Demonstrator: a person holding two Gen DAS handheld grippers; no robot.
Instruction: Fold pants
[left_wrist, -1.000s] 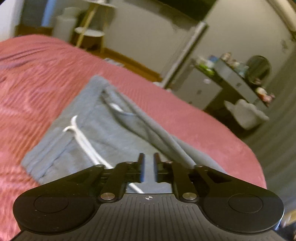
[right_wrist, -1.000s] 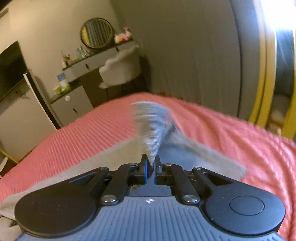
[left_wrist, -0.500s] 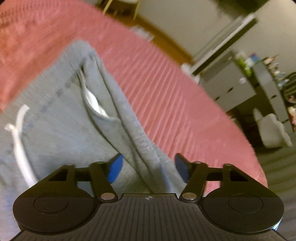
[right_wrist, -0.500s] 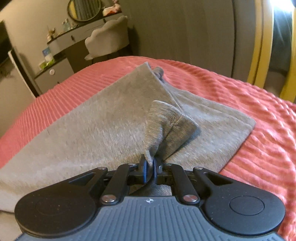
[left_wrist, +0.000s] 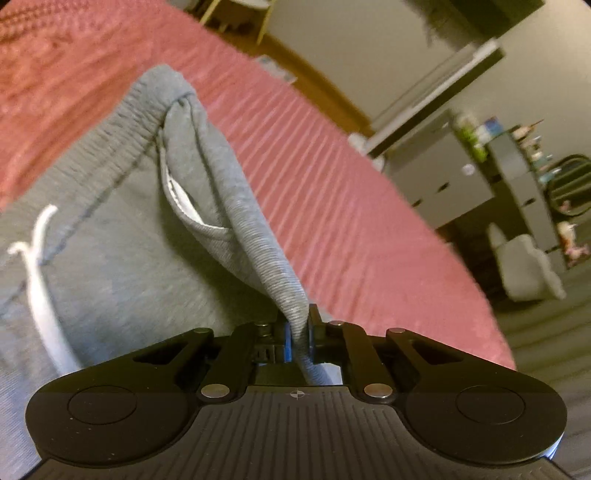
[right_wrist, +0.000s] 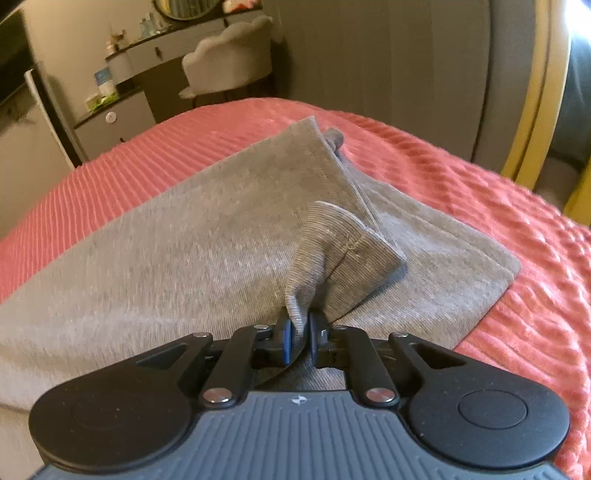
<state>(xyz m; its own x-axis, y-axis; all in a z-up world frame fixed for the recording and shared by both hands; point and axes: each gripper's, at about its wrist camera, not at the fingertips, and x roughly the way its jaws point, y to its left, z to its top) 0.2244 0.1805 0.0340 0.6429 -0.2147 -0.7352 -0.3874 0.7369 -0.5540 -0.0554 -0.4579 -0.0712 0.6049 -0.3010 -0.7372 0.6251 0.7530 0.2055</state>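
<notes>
Fingers of the left gripper (left_wrist: 298, 332), wide before, now pinch the pants (left_wrist: 229, 206); right gripper (right_wrist: 298, 332) still grips their cuff.

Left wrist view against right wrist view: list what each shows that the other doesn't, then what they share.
Left wrist only: the pants' waistband, the white drawstring and a side pocket opening, with the left gripper shut on a side fold.

Right wrist only: the ribbed leg cuff, pinched by the right gripper, and a yellow frame.

Both: the grey pants on the red bedspread, and the pale chair.
</notes>
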